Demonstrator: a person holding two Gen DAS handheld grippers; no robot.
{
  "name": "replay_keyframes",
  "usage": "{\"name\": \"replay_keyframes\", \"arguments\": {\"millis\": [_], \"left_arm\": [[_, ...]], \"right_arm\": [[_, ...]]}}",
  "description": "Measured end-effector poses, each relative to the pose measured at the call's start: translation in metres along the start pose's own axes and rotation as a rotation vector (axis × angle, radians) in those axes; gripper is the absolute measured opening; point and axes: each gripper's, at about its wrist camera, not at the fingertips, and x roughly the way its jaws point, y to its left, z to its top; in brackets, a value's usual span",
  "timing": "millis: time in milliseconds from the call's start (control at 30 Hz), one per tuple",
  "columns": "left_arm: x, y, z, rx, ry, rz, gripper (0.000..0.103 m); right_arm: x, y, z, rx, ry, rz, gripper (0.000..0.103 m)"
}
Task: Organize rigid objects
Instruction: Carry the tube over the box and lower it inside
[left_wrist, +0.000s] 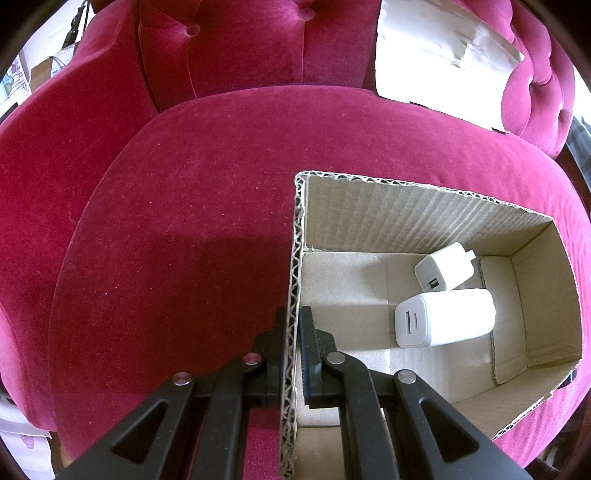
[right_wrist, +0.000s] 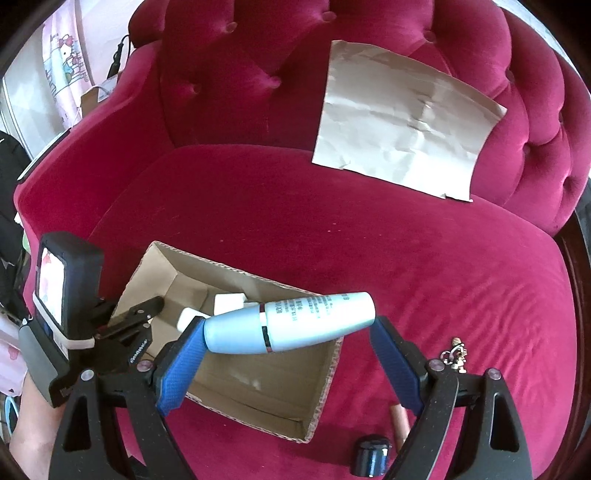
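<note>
**Hand-held gripper pinned the box wall while the bottle hung end to end**

Left hand-held gripper (left_wrist: 291, 325) was clamped tight on the near wall of the cardboard box (left_wrist: 369, 192), one finger inside, one outside, steadying it on the red sofa cushion (left_wrist: 184, 206). Two white chargers (left_wrist: 443, 317) lay together on the box floor, the smaller one touching the larger. If that pinch had twisted, the thin wall could have buckled or the box tipped.

Over to the right wrist view: the right hand-held gripper (right_wrist: 288, 332) stood spread wide, the pale blue bottle (right_wrist: 288, 321) caught lengthwise between its blue pads (right_wrist: 181, 365), hovering over the box. Rounded ends, slim contact, so it could have pivoted or popped free and landed on the chargers or outside on the cushion. A keychain (right_wrist: 456, 356) and a dark jar (right_wrist: 371, 456) waited on the cushion nearby.
</note>
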Motion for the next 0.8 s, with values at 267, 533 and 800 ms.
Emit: {"name": "replay_keyframes", "arguments": {"millis": [267, 533, 800], "left_arm": [[0.001, 0.0, 0.0, 0.0, -0.002, -0.002, 0.005], [0.005, 0.002, 0.005, 0.002, -0.004, -0.007, 0.005], [0.007, -0.001, 0.007, 0.0, -0.005, -0.007, 0.005]], "right_arm": [[0.014, 0.02, 0.005, -0.007, 0.001, -0.008, 0.091], [0.031, 0.033, 0.006, 0.021, 0.019, -0.006, 0.091], [0.048, 0.036, 0.004, 0.076, 0.031, -0.019, 0.091]]}}
